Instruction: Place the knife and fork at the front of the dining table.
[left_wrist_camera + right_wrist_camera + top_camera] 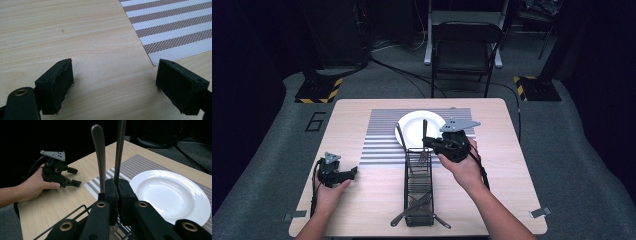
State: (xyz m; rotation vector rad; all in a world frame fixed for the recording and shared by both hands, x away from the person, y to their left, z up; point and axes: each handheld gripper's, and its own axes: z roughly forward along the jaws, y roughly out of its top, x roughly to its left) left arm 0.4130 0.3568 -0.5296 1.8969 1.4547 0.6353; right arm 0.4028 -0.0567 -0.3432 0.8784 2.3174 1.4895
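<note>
Right gripper view: right tool [117, 195] pinches an upright utensil handle [119, 150], beside plate [172, 195].

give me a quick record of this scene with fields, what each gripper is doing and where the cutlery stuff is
work in hand: pulling a utensil handle up out of the wire cutlery basket
right gripper: jaws shut on the utensil handle, above the far end of the basket
second handle: upright just beside the gripped one, not held
left gripper: jaws open, nothing between them, resting low over the bare table
plate: white, empty, on the striped placemat
near end of basket: more cutlery lying across it
</note>
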